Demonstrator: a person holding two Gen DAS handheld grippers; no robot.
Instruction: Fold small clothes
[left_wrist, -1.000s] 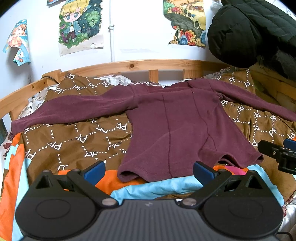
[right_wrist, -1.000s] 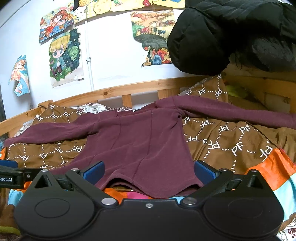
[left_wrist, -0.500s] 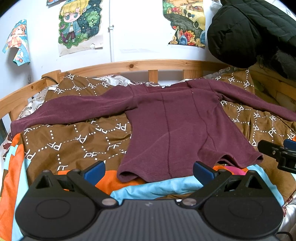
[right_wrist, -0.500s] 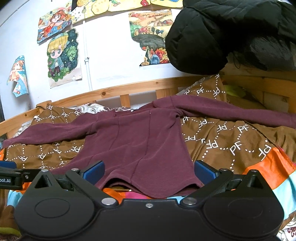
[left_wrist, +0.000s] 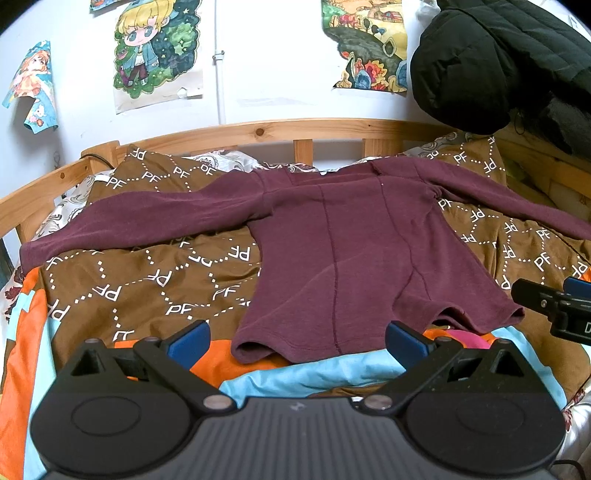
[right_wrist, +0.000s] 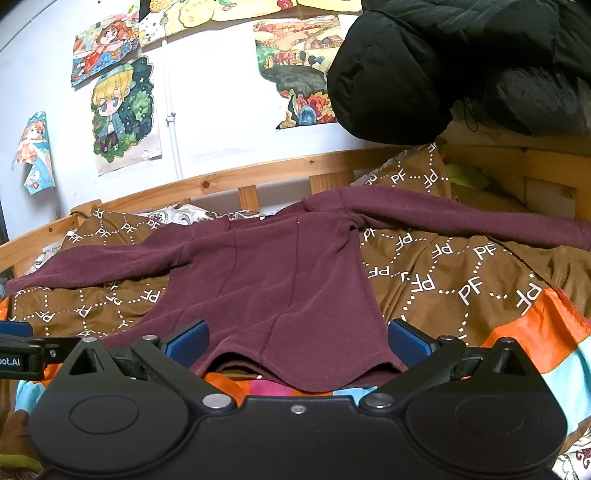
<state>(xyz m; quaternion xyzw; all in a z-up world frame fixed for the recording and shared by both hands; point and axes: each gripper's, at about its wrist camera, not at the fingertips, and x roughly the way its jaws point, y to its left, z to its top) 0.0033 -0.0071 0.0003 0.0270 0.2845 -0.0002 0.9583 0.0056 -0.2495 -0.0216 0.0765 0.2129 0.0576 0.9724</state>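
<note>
While both claws hung just short of the bed's near edge, the maroon shirt (left_wrist: 354, 258) lay spread flat straight ahead of them on the brown quilt (left_wrist: 147, 280), its sleeves stretched out to either side and its collar toward the wooden rail (left_wrist: 258, 129) at the far side. The left claw (left_wrist: 295, 338) stood released, its blue pads (left_wrist: 188, 338) wide apart and holding nothing; the shirt's near hem lay just beyond and between the fingertips, its left corner a little inside the left pad. The right claw (right_wrist: 297, 338) was likewise released and empty, with the hem's wavy edge directly in front of it, spanning the gap between its blue pads (right_wrist: 408, 339). Whether any pad touched the cloth could not be told. Each claw's tip showed at the edge of the other's view. Beyond the rail, posters (right_wrist: 125, 114) hung on the white wall, and a black jacket (right_wrist: 461, 62) bulked up to the right.
</note>
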